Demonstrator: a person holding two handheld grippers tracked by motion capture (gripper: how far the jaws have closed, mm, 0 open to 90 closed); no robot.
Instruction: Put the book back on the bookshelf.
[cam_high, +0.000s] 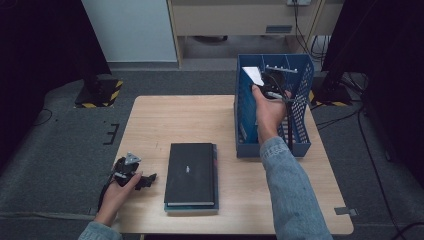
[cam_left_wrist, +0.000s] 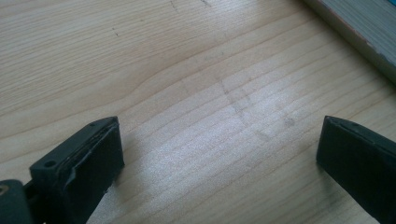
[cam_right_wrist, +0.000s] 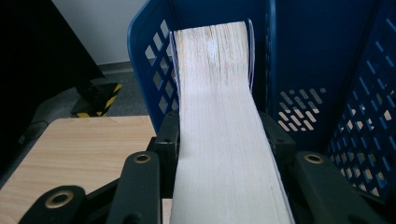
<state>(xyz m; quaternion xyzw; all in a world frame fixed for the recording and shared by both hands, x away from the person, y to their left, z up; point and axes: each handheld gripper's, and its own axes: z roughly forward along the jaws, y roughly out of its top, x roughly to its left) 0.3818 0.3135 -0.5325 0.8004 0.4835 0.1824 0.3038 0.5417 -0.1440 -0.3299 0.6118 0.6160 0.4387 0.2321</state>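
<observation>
Showing pale page edges, book (cam_right_wrist: 219, 121)

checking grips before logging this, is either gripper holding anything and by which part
The right gripper is shut on a book, clamping its two covers with the page edges facing up, inside the blue file rack. The left gripper holds nothing; its jaws stand open over the table.

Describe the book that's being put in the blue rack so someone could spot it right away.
Start at the blue rack on the table's right side. Over its left slot the right claw grips a book by its covers, pale page edges showing. Unlike the black book lying flat mid-table, it is held in the air.
</observation>
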